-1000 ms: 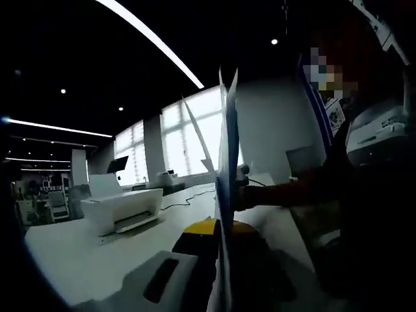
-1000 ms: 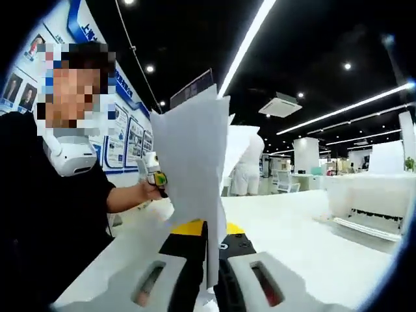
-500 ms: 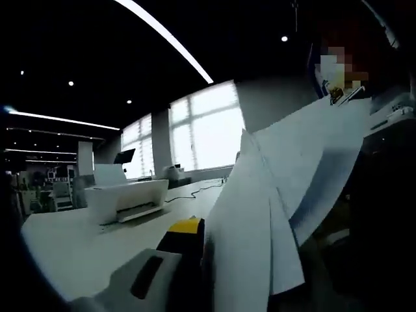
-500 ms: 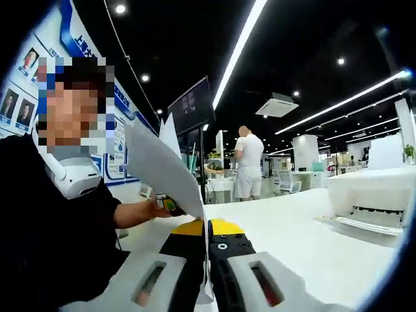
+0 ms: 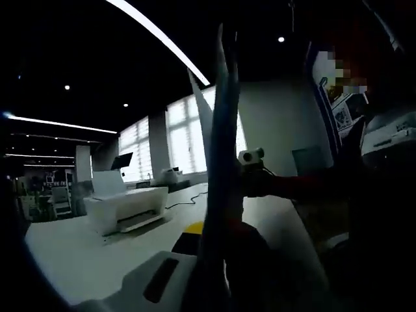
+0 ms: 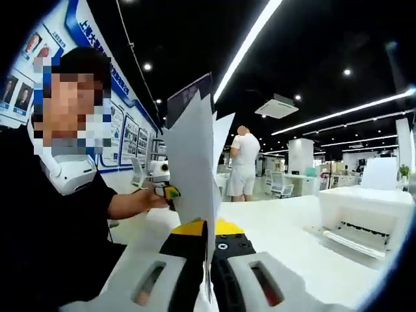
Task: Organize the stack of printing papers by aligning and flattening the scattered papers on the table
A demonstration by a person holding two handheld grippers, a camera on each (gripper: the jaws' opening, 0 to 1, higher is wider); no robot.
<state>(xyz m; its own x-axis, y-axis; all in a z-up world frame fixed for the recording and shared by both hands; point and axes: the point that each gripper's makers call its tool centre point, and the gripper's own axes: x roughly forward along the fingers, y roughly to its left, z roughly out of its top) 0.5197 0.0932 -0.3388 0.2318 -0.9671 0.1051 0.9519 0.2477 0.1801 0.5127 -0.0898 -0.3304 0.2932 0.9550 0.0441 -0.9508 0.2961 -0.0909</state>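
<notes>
A stack of white printing papers (image 5: 223, 136) stands upright above the table, edge-on in the left gripper view. My left gripper (image 5: 212, 263) is shut on its lower edge. In the right gripper view the same papers (image 6: 192, 156) rise broadside, slightly fanned at the top, from my right gripper (image 6: 208, 253), which is shut on them. The right gripper (image 5: 251, 156) shows past the sheets in the left gripper view. The left gripper (image 6: 158, 175) sits in the person's hand behind the sheets in the right gripper view.
The long white table (image 6: 286, 227) carries a white printer (image 6: 363, 216), also seen as the printer (image 5: 125, 205) at the left. The person holding the grippers (image 6: 58, 214) sits close by. Another person (image 6: 243, 170) stands far back among desks and chairs.
Half a second ago the papers leaned over and fanned out; now they stand upright again, edge-on to the left gripper. Both grippers kept their hold.
</notes>
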